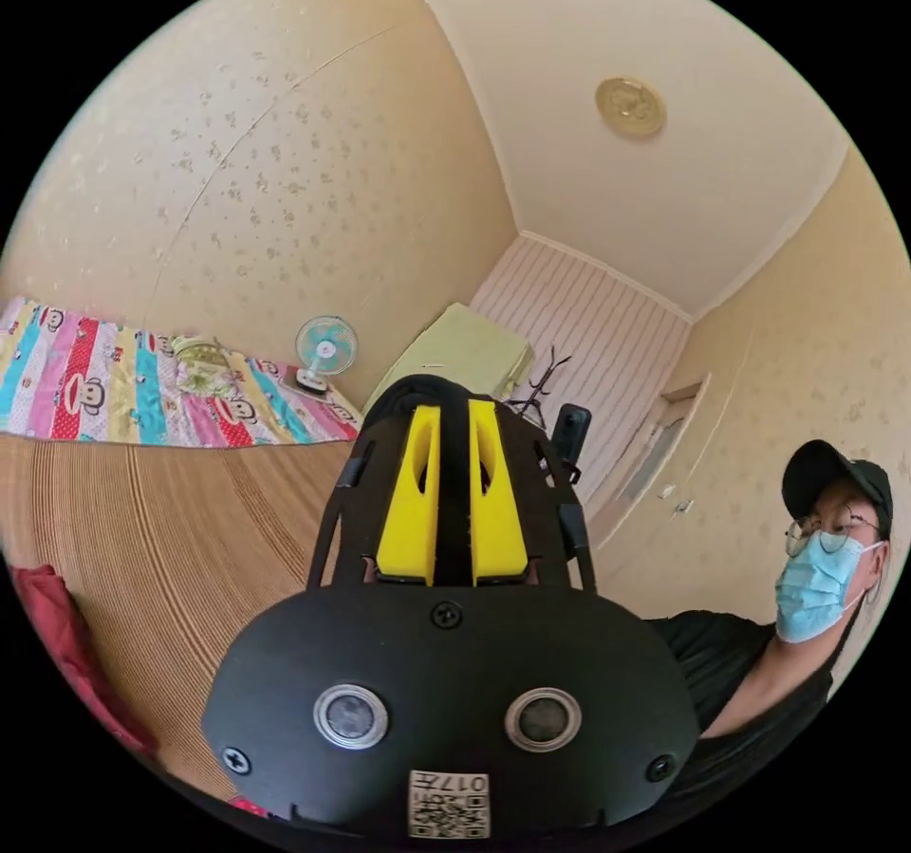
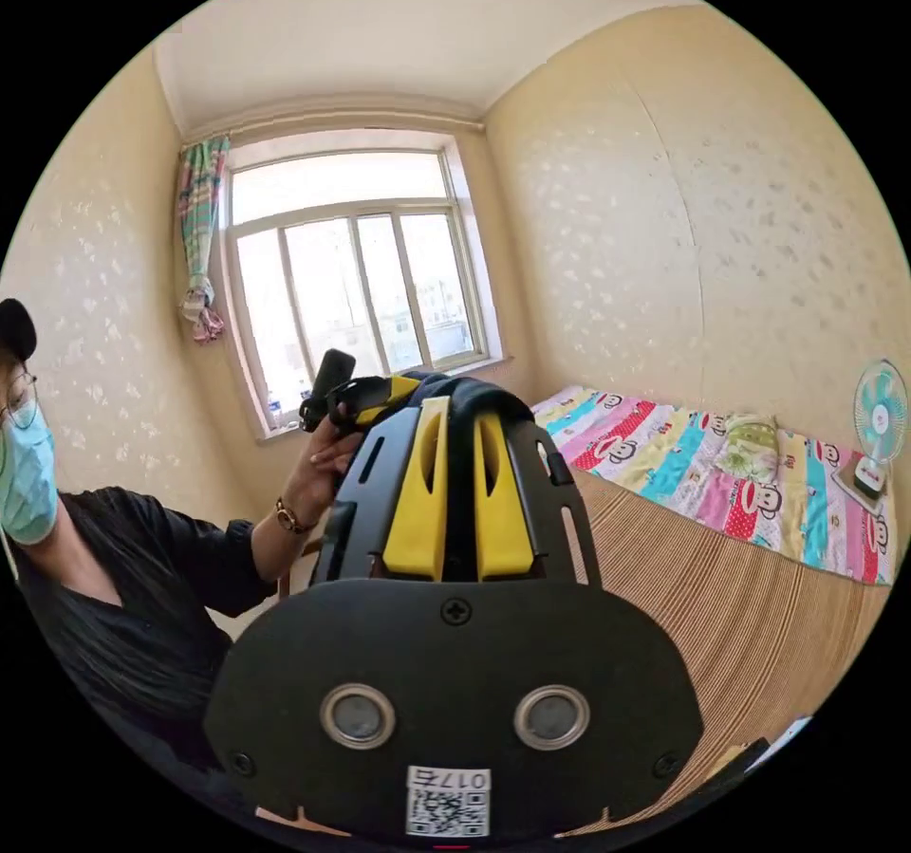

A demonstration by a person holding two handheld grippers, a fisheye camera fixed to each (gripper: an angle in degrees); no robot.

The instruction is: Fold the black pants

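Bedroom walls and ceiling behind raised grippers: left gripper (image 1: 454, 417) and right gripper (image 2: 462, 417) each clamp black pants (image 1: 418, 388) between closed jaws; held high, the fabric may slip free.

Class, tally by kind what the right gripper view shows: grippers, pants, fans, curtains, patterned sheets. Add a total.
Grippers: 2, the right gripper and the left gripper
Pants: 1, the black pants
Fans: 1, the fan
Curtains: 1, the curtain
Sheets: 1, the patterned sheet
Total: 6
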